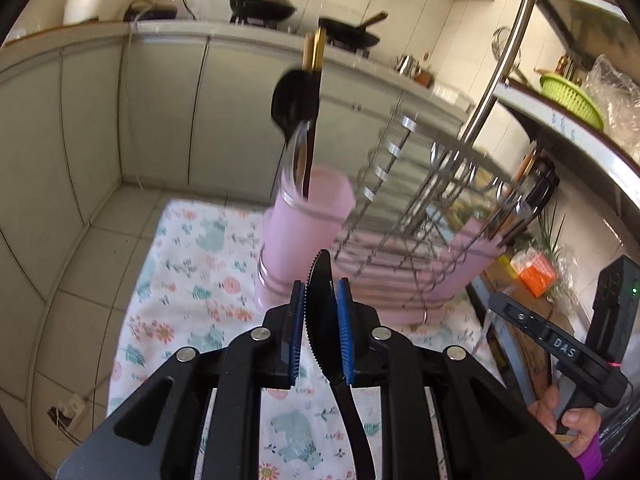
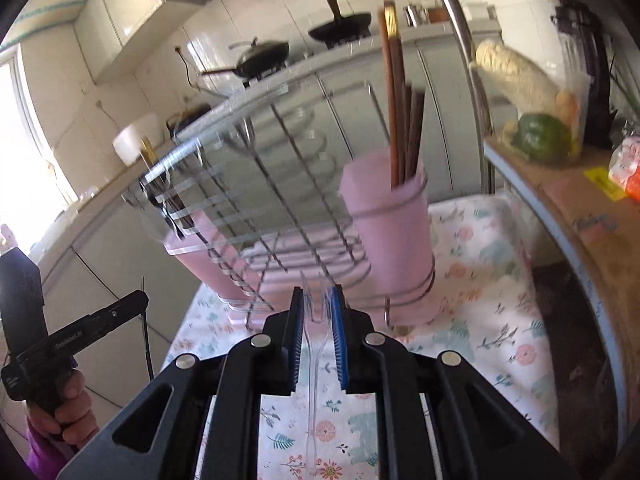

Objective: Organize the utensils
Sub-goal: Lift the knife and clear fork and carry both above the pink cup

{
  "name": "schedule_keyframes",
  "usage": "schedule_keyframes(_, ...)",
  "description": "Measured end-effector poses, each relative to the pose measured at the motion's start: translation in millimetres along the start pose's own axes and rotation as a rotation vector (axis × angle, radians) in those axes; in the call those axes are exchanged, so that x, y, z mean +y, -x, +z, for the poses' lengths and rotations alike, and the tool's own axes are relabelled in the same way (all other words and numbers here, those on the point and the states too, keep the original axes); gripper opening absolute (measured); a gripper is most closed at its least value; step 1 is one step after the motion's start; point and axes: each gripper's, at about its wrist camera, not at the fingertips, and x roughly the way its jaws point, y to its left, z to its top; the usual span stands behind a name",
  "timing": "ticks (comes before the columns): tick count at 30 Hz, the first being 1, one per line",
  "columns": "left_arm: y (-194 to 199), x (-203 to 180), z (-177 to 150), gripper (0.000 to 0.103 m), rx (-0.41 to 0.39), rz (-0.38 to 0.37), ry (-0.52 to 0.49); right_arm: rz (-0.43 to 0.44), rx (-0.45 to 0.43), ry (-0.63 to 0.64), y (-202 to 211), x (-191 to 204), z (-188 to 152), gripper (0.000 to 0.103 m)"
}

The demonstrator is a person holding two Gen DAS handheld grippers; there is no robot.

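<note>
Gripping a black serrated plastic knife (image 1: pixel 320 312) between its blue pads, the left claw (image 1: pixel 320 316) holds the blade pointing up and forward, handle trailing back beneath, likely so it can drop handle-first or tip-first into a holder. Just ahead stands a pink plastic utensil cup in a chrome wire ring (image 1: pixel 308 220), already holding a black spoon, a clear utensil and gold-tipped chopsticks, so like goes with like. To its right runs a chrome wire dish rack over a pink drip tray (image 1: pixel 416 208), and at the rack's far end sits a second pink plastic cup (image 2: pixel 388 232) filled with dark wooden chopsticks (image 2: pixel 400 112). The right claw (image 2: pixel 318 320) is closed on a clear plastic fork (image 2: pixel 316 320), tines up toward that cup; motion blur makes it hard to say how near the rim it is.

Everything rests on a white floral cloth with pale blue animals (image 1: pixel 200 260) spread over a counter, beside pale tiled flooring. Across the room, grey cabinets carry a hob with two black woks (image 1: pixel 264 8), and a shelf at right holds a green basket (image 1: pixel 572 96) and bagged vegetables
</note>
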Motion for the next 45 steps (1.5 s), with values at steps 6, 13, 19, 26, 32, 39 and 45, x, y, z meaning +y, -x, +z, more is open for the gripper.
schedule_keyframes(6, 31.8, -12.1, 24.9, 0.016, -0.173, 0.028, -0.038, 0.02, -0.108, 0.024, 38.9, -1.4, 29.5, 0.013)
schedule_keyframes(13, 59.2, -28.5, 58.5, 0.016, -0.359, 0.054, -0.063, 0.023, -0.251, 0.084, 75.1, 10.4, 67.1, 0.013)
schedule_keyframes(19, 61.1, -38.5, 82.0, 0.016, -0.441, 0.085, -0.06, 0.003, -0.354, 0.109, 95.7, 13.1, 99.4, 0.013)
schedule_keyframes(26, 55.3, -39.6, 95.4, 0.016, -0.505, 0.123, -0.052, -0.056, -0.45, 0.14, 99.9, 9.7, 122.3, 0.013)
schedule_keyframes(32, 46.9, -36.4, 104.6, 0.016, -0.535, 0.146, -0.043, -0.087, -0.476, 0.15, 85.0, 5.5, 129.2, 0.013)
schedule_keyframes(39, 36.4, -36.8, 113.8, 0.016, -0.574, 0.165, -0.051, -0.124, -0.518, 0.195, 79.1, 8.0, 138.0, 0.013)
schedule_keyframes(45, 13.0, -37.6, 114.8, 0.016, -0.585, 0.199, -0.075, -0.149, -0.452, 0.22, 52.5, 2.6, 128.9, 0.013)
